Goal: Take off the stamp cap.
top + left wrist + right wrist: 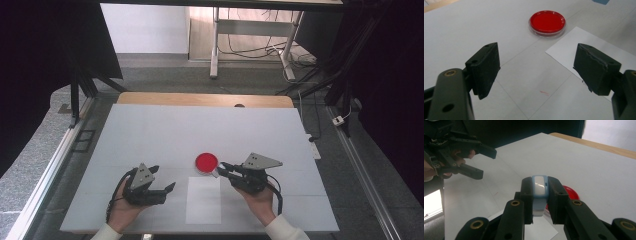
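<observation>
1. High view: the right tool (218, 170) lies low over the white worktop (150, 135), pointing at the near edge of a red round dish (206, 162). A small pale object (216, 173) is pinched at its tip, too small here to make out. The dish is a flat disc with a clear rim, sitting near the middle of the worktop, just beyond a white paper sheet (203, 202). The left tool (162, 179) is well to the left of the dish, with its jaws spread and nothing between them.

2. Left gripper view: the two black pads stand far apart with bare worktop between them. Ahead sits the dish (547, 23), a glossy, even red inside a shallow transparent wall. A corner of the paper sheet (566, 53) reaches in from the right, near the dish but apart from it. A faint red smear (544, 93) marks the worktop close in.

3. Right gripper view: the right tool (540, 195) is clamped on the small object (539, 192), a light-blue, rounded-edged piece with a shiny white face, standing upright between the pads. The red dish (571, 192) shows just behind it, partly hidden. The left tool (480, 161) hangs open at upper left, gripped by a hand (430, 170).
</observation>
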`<state>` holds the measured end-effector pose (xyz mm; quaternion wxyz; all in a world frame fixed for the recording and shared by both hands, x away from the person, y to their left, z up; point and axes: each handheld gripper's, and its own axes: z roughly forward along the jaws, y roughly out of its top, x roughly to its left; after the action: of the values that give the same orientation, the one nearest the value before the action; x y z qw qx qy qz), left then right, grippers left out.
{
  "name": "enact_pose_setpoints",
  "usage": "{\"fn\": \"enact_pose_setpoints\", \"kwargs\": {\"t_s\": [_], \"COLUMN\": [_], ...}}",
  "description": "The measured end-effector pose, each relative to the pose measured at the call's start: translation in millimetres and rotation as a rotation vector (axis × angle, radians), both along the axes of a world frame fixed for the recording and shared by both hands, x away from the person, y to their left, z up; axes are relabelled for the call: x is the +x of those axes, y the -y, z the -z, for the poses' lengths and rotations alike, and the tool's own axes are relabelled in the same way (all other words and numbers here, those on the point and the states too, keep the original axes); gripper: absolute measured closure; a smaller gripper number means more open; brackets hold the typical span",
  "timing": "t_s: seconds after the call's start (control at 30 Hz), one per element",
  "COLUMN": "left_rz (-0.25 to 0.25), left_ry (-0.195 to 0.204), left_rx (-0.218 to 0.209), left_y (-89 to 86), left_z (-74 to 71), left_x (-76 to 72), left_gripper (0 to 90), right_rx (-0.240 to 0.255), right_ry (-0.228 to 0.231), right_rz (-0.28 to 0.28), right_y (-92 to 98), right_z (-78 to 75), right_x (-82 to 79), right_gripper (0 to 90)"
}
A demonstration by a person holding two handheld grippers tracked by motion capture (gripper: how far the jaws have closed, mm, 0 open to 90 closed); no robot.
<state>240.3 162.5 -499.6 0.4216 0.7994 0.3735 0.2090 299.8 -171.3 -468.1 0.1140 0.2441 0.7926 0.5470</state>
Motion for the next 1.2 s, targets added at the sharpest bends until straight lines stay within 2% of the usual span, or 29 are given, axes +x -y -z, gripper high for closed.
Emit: {"fn": "enact_pose_setpoints", "kwargs": {"t_s": [0.53,0.9,1.2], "left_rz": [0.018,0.041,0.066], "left_ry": [-0.003,-0.007,-0.013], "left_rx": [0.002,0.006,0.014], "left_y": [10.1,22.6,36.6], "left_z": [-3.6,-4.6,-3.8], "left_x": [8.5,13.8,18.8], "left_gripper": [21.1,21.1,21.1], "right_rx": [0.005,0.024,0.018], "right_ry": [0.004,-0.001,0.001], "right_rz": [0.014,0.030,0.034], "right_y": [-2.5,-1.7,-2.5], "right_z": [0.7,0.0,0.6], "right_x": [0.5,2.1,2.7], "right_gripper": [75.2,75.2,75.2]}}
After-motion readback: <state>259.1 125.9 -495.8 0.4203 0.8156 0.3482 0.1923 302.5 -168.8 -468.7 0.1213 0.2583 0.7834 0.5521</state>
